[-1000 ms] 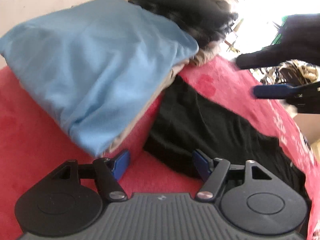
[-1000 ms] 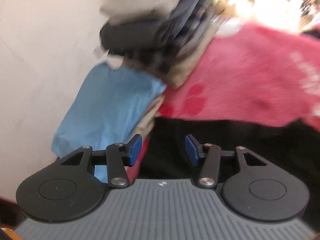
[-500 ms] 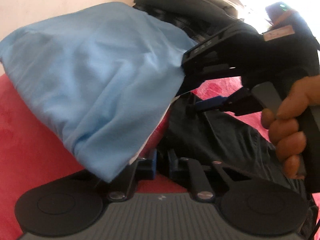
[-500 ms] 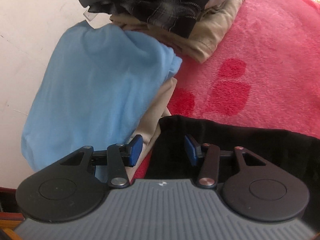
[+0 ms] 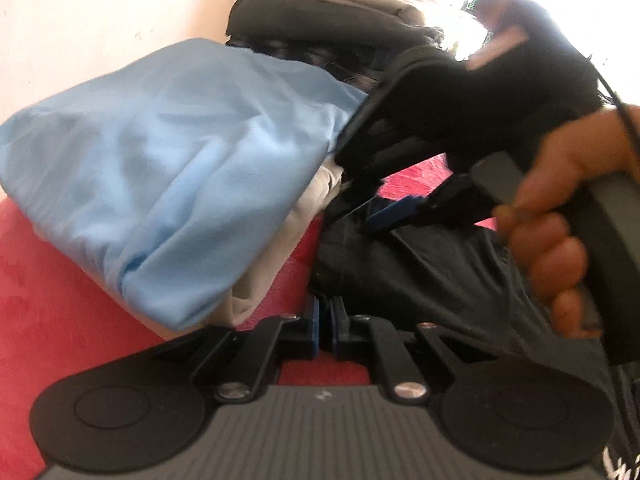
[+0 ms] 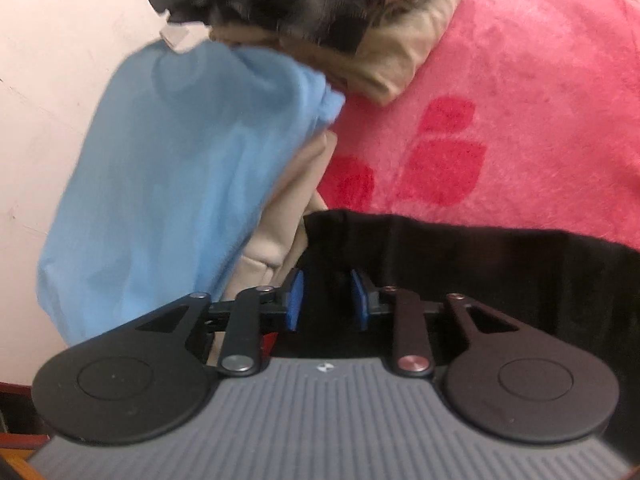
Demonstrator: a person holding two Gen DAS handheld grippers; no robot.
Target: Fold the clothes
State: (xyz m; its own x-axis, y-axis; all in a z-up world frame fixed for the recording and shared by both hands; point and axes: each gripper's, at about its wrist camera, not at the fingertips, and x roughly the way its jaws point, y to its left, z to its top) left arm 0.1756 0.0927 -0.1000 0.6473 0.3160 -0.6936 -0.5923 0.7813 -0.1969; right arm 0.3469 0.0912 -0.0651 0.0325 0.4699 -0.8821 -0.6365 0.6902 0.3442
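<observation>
Left gripper [image 5: 324, 316] fingers pinched together; right gripper [image 6: 326, 300], gripped by a hand [image 5: 560, 216], has just been closing its fingers.

A red plush blanket [image 6: 520, 80] with darker red blotches [image 6: 444, 168] covers the surface that carries everything; what lies under it cannot be told. A black garment [image 6: 480, 264] lies spread flat on the blanket. Just beside it, along the edge that meets the pale wall [image 6: 60, 80], sits a folded stack: a light blue garment [image 5: 168, 168] on top of a beige one [image 6: 288, 208]. Further along the same edge lies a heap of dark and tan clothes [image 6: 320, 12].
</observation>
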